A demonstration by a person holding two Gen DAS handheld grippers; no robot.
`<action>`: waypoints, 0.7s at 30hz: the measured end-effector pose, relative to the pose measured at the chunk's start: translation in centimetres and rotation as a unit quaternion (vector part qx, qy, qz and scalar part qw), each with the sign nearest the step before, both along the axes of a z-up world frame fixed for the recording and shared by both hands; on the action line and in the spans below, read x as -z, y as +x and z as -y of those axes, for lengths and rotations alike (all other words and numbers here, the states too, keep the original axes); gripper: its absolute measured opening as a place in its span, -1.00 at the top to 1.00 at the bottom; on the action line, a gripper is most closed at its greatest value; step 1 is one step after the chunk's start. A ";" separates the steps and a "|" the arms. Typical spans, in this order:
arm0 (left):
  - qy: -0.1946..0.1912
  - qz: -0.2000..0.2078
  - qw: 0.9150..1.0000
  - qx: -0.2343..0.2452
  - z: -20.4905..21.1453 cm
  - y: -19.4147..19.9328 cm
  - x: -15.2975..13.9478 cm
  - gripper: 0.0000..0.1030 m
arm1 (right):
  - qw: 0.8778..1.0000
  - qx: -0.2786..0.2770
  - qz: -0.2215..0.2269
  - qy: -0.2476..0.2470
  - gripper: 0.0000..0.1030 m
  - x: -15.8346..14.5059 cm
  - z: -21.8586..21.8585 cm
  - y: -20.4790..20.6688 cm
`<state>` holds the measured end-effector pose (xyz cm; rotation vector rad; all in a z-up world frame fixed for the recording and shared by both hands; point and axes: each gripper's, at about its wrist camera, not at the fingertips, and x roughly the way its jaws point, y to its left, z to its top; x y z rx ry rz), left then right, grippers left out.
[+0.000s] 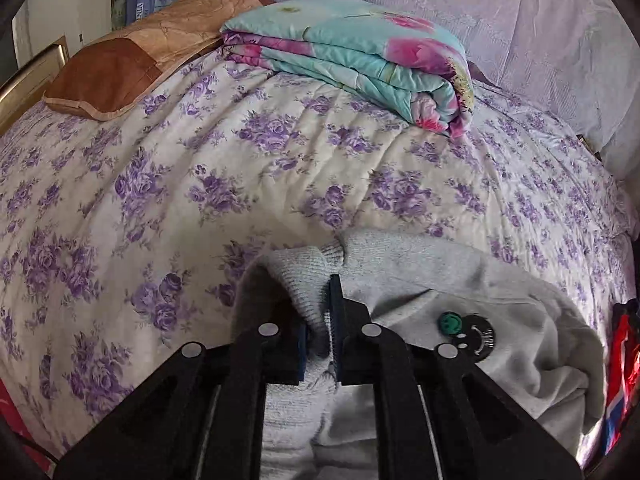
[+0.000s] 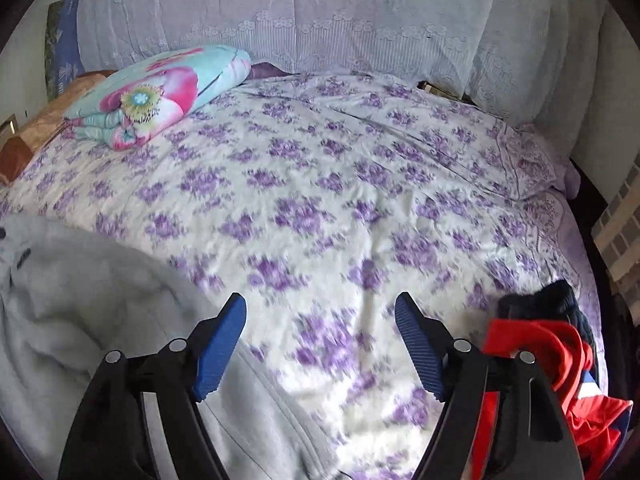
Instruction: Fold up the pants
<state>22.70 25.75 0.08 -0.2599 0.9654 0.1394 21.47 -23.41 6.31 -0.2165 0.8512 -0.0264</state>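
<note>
Your left gripper [image 1: 320, 336] is clamped on the ribbed cuff [image 1: 308, 276] of the grey pants [image 1: 460, 292], which lie at the bed's [image 2: 340, 208] near edge w/ bulk running right of the pads, while your right gripper [image 2: 320, 344] hangs wide open, empty, pants just left of its fingers [image 2: 220, 344].

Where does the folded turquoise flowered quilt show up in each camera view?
Left wrist view: quilt at top centre, on the bedspread, right of the brown pillow.
Right wrist view: quilt at upper left, at the far side of the bedspread.
Shared landmark: the grey pants, low in both.
</note>
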 end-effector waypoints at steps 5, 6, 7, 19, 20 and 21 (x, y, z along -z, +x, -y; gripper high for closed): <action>-0.012 -0.013 1.000 0.008 -0.4 1.4 -0.2 0.71 | 0.996 0.058 -0.048 0.047 -0.65 5.0 6.6 -8.0; -0.006 -0.021 1.000 0.010 -0.3 2.0 0.2 0.60 | 0.993 0.065 -0.063 0.078 -0.65 6.2 7.8 -9.1; -0.005 -0.029 0.999 0.012 -0.2 2.4 0.6 0.51 | 0.989 0.066 -0.074 0.110 -0.65 7.1 8.3 -10.0; -0.001 0.028 0.999 0.028 1.6 2.6 -2.7 0.63 | 0.998 0.008 0.044 0.050 0.80 0.6 5.7 -7.7; 0.001 0.043 0.999 0.031 1.8 2.7 -4.1 0.63 | 0.997 0.019 0.059 0.050 0.81 -0.8 6.8 -6.7; 0.008 0.056 0.998 0.033 2.1 2.9 -5.2 0.63 | 0.996 0.026 0.067 0.051 0.81 -1.8 7.5 -5.7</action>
